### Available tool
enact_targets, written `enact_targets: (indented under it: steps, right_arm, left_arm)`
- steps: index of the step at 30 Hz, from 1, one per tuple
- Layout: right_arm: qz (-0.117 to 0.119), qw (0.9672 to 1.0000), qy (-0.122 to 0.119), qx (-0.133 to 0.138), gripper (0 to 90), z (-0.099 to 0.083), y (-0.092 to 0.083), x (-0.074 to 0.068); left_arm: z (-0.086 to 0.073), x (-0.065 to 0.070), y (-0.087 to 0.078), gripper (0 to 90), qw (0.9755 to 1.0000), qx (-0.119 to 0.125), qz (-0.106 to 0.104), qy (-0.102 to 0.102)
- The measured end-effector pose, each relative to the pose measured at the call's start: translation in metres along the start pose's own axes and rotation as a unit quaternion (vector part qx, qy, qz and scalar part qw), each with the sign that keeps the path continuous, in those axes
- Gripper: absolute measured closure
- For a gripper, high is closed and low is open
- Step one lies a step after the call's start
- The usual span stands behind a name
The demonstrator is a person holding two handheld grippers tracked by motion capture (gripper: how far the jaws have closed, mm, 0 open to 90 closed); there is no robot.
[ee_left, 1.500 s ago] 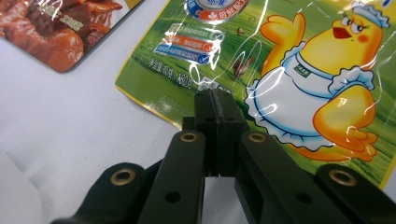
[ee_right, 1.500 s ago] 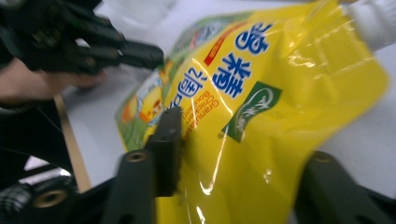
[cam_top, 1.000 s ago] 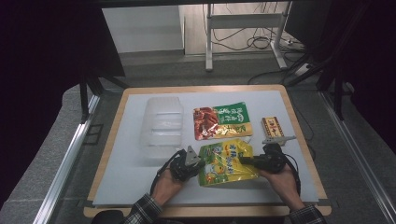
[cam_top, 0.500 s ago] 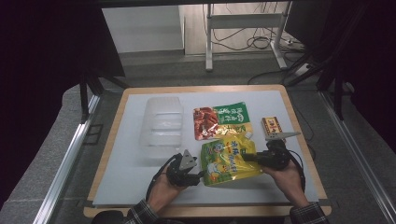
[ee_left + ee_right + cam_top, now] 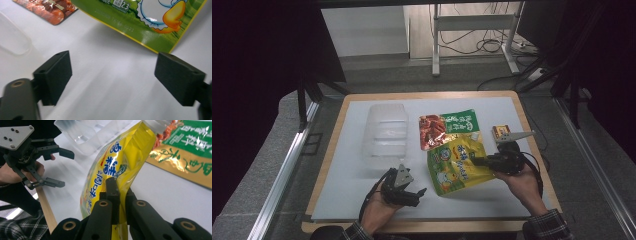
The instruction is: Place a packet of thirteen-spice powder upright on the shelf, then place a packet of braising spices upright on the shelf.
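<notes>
A yellow spouted pouch [image 5: 458,165] with a cartoon duck is tipped up off the white table, its right edge raised. My right gripper [image 5: 477,161] is shut on that edge; in the right gripper view the jaws [image 5: 117,188] pinch the pouch's side seam [image 5: 112,162]. My left gripper [image 5: 422,196] sits left of the pouch and apart from it. Its jaws have just been opening, and in the left gripper view they [image 5: 115,75] stand wide with only bare table between them and the pouch's lower corner [image 5: 150,22] beyond.
A red-and-green food pouch [image 5: 449,129] lies flat behind the yellow one. A clear plastic container [image 5: 384,135] stands at the left of the white mat [image 5: 352,200]. A small box [image 5: 501,131] rests near the right edge.
The left gripper let go of the pouch's left edge, opened and drew back toward the person. The right gripper rose, lifting the pouch's right side.
</notes>
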State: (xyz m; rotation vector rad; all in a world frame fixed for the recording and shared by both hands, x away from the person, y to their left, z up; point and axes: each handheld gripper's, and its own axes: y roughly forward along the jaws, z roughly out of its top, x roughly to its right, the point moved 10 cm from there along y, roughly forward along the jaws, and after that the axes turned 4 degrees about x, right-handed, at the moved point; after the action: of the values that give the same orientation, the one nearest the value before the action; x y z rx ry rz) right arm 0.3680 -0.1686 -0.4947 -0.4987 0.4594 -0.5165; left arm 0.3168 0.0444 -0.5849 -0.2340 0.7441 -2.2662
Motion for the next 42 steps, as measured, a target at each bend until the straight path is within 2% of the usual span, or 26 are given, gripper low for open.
enact_targets:
  steps: [5, 10, 18, 28, 34, 38, 41, 42]
  right_arm:
    - [-0.004, 0.9998, -0.021, -0.004, 88.9, 0.014, -0.003, -0.004]
    - [-0.010, 0.9993, -0.034, -0.010, 88.9, 0.025, -0.004, -0.007]
    - [-0.022, 0.9977, -0.061, -0.019, 88.9, 0.039, -0.005, -0.007]
    - [-0.041, 0.9948, -0.090, -0.027, 88.8, 0.056, -0.005, -0.004]
    - [-0.050, 0.9928, -0.105, -0.031, 88.8, 0.065, -0.003, -0.004]
    - [-0.051, 0.9923, -0.109, -0.029, 88.9, 0.070, -0.001, -0.003]
    - [-0.052, 0.9922, -0.110, -0.029, 88.9, 0.073, -0.001, -0.004]
    - [-0.051, 0.9920, -0.112, -0.027, 88.9, 0.075, 0.000, -0.004]
  left_arm:
    - [0.000, 0.000, -0.006, 6.1, 1.0000, 0.008, -0.001, -0.003]
    - [-0.007, -0.004, -0.007, 3.0, 0.9997, 0.003, 0.022, 0.014]
    - [-0.010, -0.005, -0.014, 1.3, 0.9992, 0.009, 0.028, 0.028]
    - [-0.013, -0.003, -0.018, 1.0, 0.9995, 0.024, 0.015, 0.014]
    - [-0.013, -0.003, -0.021, 0.3, 0.9993, 0.028, 0.020, 0.016]
    - [-0.013, -0.004, -0.021, 0.0, 0.9991, 0.029, 0.030, 0.013]
    - [-0.012, -0.002, -0.021, 0.0, 0.9991, 0.031, 0.028, 0.008]
    - [-0.012, -0.001, -0.020, 0.0, 0.9990, 0.030, 0.030, 0.013]
